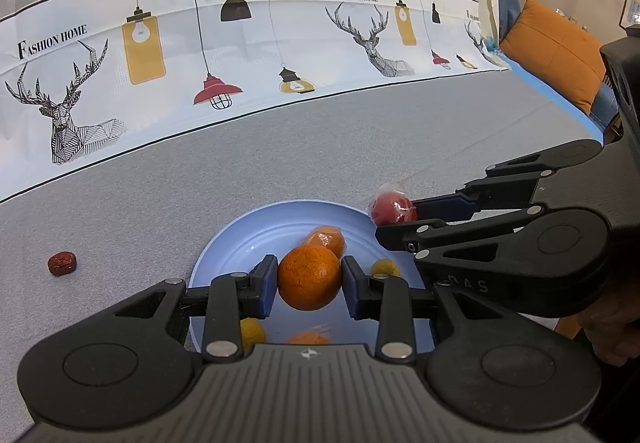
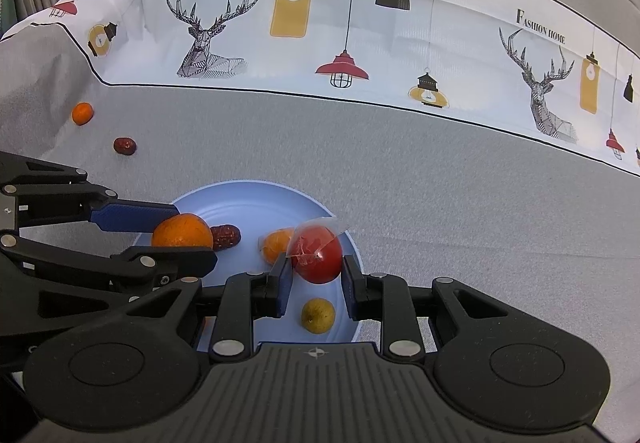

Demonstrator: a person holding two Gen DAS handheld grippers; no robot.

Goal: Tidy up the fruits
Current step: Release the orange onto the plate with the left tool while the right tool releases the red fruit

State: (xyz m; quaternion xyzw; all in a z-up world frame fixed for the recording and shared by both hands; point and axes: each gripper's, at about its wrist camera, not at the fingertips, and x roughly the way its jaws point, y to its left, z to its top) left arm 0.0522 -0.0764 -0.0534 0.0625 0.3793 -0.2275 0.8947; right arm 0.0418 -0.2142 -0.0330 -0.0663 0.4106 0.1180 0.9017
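Note:
My left gripper point(image 1: 309, 285) is shut on a large orange point(image 1: 309, 277), held over a light blue plate point(image 1: 240, 239). In the right wrist view this same gripper point(image 2: 195, 235) comes in from the left with the orange point(image 2: 182, 231). My right gripper point(image 2: 318, 277) is shut on a red fruit in clear plastic wrap point(image 2: 318, 257) above the plate's right side point(image 2: 240, 195). From the left wrist view, the right gripper point(image 1: 396, 221) holds the red fruit point(image 1: 390, 209) at the plate's far right rim. On the plate lie a wrapped small orange point(image 2: 276, 243), a yellow fruit point(image 2: 318, 315) and a red date point(image 2: 226, 237).
Grey cloth with a white printed band covers the surface. A loose red date point(image 2: 125, 145) and a small orange point(image 2: 82, 113) lie on the cloth to the far left of the plate. An orange cushion point(image 1: 556, 51) sits at the far right edge.

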